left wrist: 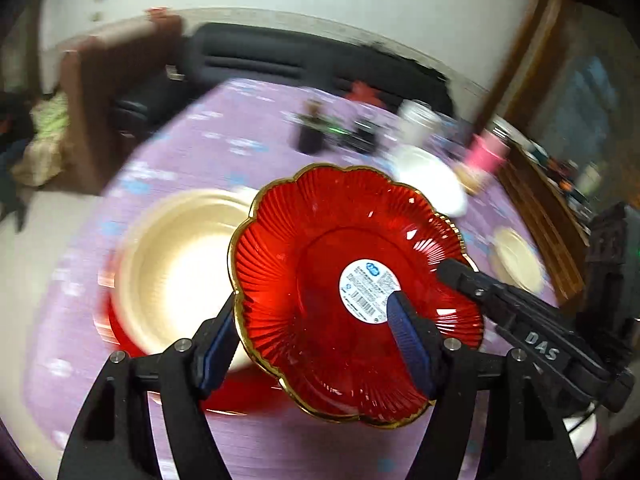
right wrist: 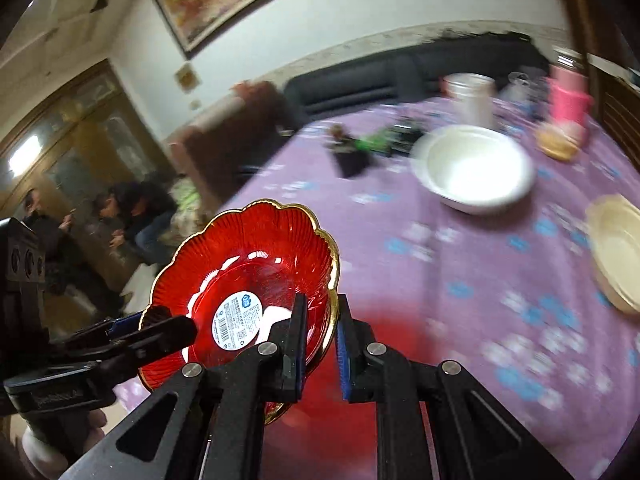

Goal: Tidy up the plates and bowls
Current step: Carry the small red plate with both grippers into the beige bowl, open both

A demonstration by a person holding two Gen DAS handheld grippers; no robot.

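While the red plate [left wrist: 352, 292] is held tilted above the surface [left wrist: 240, 448], both tools grip its rim from opposite sides. The left tool [left wrist: 316, 320] pinches the rim with one finger under the plate and one across its labelled centre. The right tool [right wrist: 320, 336] straddles the gold rim; its fingers sit close on either side, so it appears to pinch the plate too.

Below and to the left stands a cream bowl [left wrist: 176, 264] on another red plate [left wrist: 240, 396]. A white bowl [right wrist: 476, 168] and a cream plate [right wrist: 616, 248] lie farther off.

Risks from here:
- Glossy glass can slip if either tool loosens unevenly.
- Opposing pulls from two tools could stress or chip the rim.
- Lowering the tilted plate near the cream bowl could strike its edge.
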